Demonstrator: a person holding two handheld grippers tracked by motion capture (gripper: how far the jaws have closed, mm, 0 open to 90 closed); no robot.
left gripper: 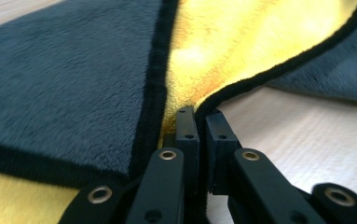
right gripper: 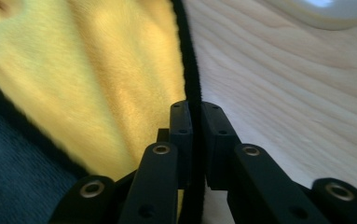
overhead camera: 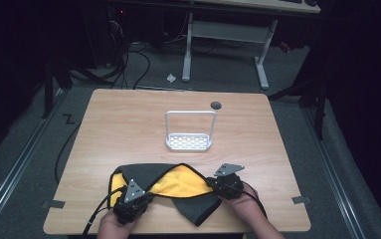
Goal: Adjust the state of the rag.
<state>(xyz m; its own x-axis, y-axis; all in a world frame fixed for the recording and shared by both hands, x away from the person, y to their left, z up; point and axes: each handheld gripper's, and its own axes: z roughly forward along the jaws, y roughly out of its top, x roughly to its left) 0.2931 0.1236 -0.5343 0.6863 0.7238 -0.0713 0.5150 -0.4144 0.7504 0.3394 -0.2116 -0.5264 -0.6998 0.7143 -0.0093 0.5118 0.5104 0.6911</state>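
At the near edge of the desk [overhead camera: 128, 119], around six o'clock, my two hands come in with the tongs. My left tongs [overhead camera: 131, 198] sit at about seven o'clock, and in the left gripper view their jaws are pressed together on the black hem of the cloth [overhead camera: 170, 181], right where the yellow face meets the piping. My right tongs [overhead camera: 225, 185] sit at about five o'clock; in the right gripper view their jaws are likewise clamped on the black hem, with yellow plush to one side and bare wood to the other.

The cloth lies between the two tongs at the near middle of the desk. It is grey on one face and yellow on the other, edged in black all round. A grey flap is folded over at the left, the yellow inner face shows in the middle, and a grey corner hangs towards the near edge.

Farther out, towards twelve o'clock and well apart from the cloth, stands a white rack [overhead camera: 189, 132] with a tall hoop handle and a perforated base. Just beyond it, a dark round grommet [overhead camera: 216, 105] is set in the desk.
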